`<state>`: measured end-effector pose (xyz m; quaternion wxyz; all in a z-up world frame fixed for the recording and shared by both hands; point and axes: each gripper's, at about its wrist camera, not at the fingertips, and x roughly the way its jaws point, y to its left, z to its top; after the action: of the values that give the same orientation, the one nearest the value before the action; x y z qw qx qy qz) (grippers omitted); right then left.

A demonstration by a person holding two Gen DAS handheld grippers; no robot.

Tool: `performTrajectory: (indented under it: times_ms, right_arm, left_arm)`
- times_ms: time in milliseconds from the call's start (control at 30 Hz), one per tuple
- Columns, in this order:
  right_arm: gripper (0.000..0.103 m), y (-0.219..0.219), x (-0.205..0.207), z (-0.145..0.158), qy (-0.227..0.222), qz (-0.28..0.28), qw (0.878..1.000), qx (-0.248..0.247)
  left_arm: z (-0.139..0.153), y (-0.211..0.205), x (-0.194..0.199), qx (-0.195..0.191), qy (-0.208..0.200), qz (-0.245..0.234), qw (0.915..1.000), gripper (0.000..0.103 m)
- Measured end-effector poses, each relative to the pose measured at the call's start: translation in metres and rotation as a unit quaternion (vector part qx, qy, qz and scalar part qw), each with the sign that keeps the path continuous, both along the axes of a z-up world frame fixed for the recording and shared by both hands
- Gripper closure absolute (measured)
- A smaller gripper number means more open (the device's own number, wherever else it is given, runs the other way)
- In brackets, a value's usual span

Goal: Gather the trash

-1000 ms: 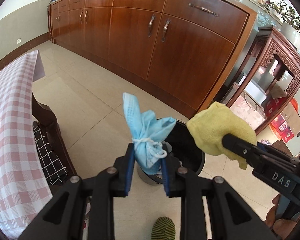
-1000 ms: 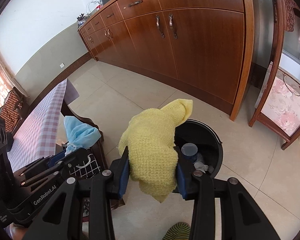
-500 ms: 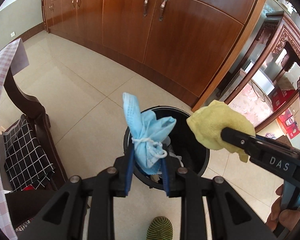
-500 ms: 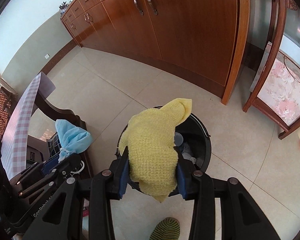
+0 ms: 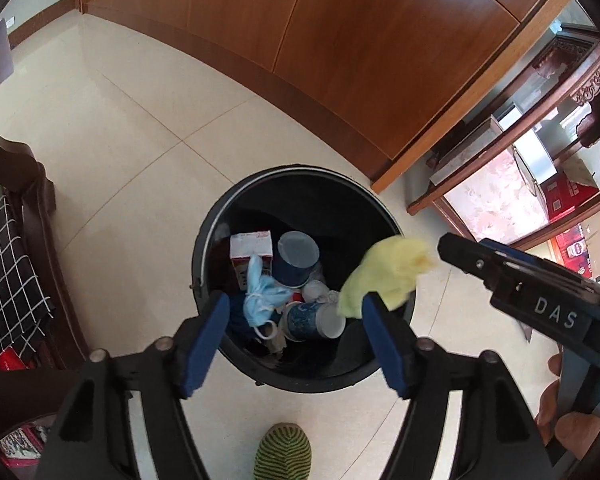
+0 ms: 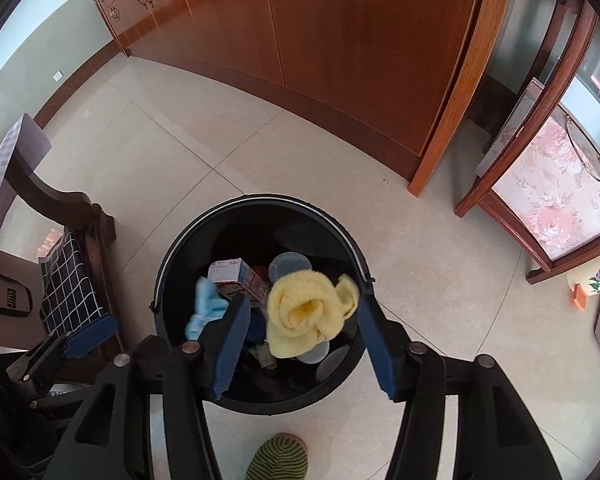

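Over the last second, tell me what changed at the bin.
Both grippers opened. The left gripper let go of the blue mask, now among the trash in the black bin. The right gripper released the yellow cloth, dropping into the bin. The bin stayed put.

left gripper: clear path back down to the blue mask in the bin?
Probably yes. The left gripper is open directly above the bin, and the blue mask lies on top of the trash, uncovered. The yellow cloth sits off to the right.
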<state>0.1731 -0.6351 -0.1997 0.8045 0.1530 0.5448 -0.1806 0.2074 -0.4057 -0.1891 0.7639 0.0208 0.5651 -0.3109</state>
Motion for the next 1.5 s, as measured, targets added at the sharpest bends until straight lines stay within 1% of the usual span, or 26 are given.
performTrajectory:
  times_ms: [67,167,267,367,433,567,667,733,800,900,933,1000,1100,1233,1300,1433,1500]
  right_arm:
    - [0.044,-0.005,-0.003,0.006,-0.006,-0.013,1.000,-0.010]
    - [0.043,-0.006,-0.007,0.018,-0.023,-0.017,0.999,-0.014]
    - [0.043,-0.003,-0.008,0.022,-0.030,-0.012,0.999,-0.003]
    - [0.041,0.007,-0.012,0.027,-0.037,-0.006,0.999,0.013]
    - [0.039,0.018,-0.018,0.031,-0.040,-0.002,0.999,0.024]
    - [0.037,0.050,-0.037,0.042,-0.051,0.020,0.997,0.060]
    - [0.036,0.080,-0.057,0.061,-0.069,0.044,0.994,0.071]
    - [0.034,0.102,-0.073,0.081,-0.090,0.061,0.992,0.071]
    - [0.029,0.126,-0.089,0.103,-0.114,0.078,0.989,0.061]
    - [0.023,0.161,-0.112,0.137,-0.149,0.109,0.982,0.039]
    - [0.022,0.175,-0.120,0.148,-0.160,0.123,0.979,0.029]
    - [0.019,0.199,-0.133,0.168,-0.180,0.144,0.973,0.013]
    - [0.016,0.237,-0.152,0.194,-0.210,0.173,0.962,-0.004]
    - [0.010,0.281,-0.174,0.217,-0.247,0.184,0.951,-0.022]
    - [0.007,0.301,-0.183,0.226,-0.261,0.183,0.947,-0.036]
    - [0.005,0.332,-0.196,0.236,-0.273,0.187,0.942,-0.055]
    - [0.005,0.340,-0.199,0.238,-0.277,0.191,0.940,-0.054]
  left_arm:
    - [0.005,0.005,0.000,-0.003,-0.009,0.011,0.9999,0.033]
    - [0.023,0.012,-0.008,-0.003,-0.044,0.012,0.9989,0.033]
    - [0.042,0.020,-0.017,0.004,-0.073,0.012,0.9972,0.033]
    - [0.067,0.033,-0.027,0.000,-0.093,0.017,0.9955,0.033]
    - [0.086,0.044,-0.039,-0.005,-0.110,0.022,0.9937,0.033]
    - [0.118,0.073,-0.059,-0.011,-0.146,0.039,0.9885,0.033]
    - [0.143,0.100,-0.079,-0.017,-0.173,0.054,0.9833,0.033]
    - [0.161,0.123,-0.093,-0.019,-0.194,0.067,0.9786,0.033]
    - [0.174,0.146,-0.104,-0.022,-0.211,0.081,0.9739,0.029]
    - [0.194,0.184,-0.124,-0.024,-0.240,0.112,0.9641,0.023]
    - [0.200,0.196,-0.130,-0.024,-0.249,0.120,0.9609,0.022]
    - [0.209,0.219,-0.144,-0.018,-0.265,0.138,0.9541,0.015]
    - [0.217,0.249,-0.160,-0.007,-0.287,0.168,0.9430,0.012]
    - [0.226,0.286,-0.178,0.004,-0.293,0.209,0.9330,0.009]
    - [0.230,0.301,-0.185,0.006,-0.290,0.232,0.9284,0.007]
    - [0.237,0.323,-0.193,0.011,-0.294,0.265,0.9185,0.005]
    - [0.239,0.330,-0.198,0.011,-0.297,0.276,0.9140,0.004]
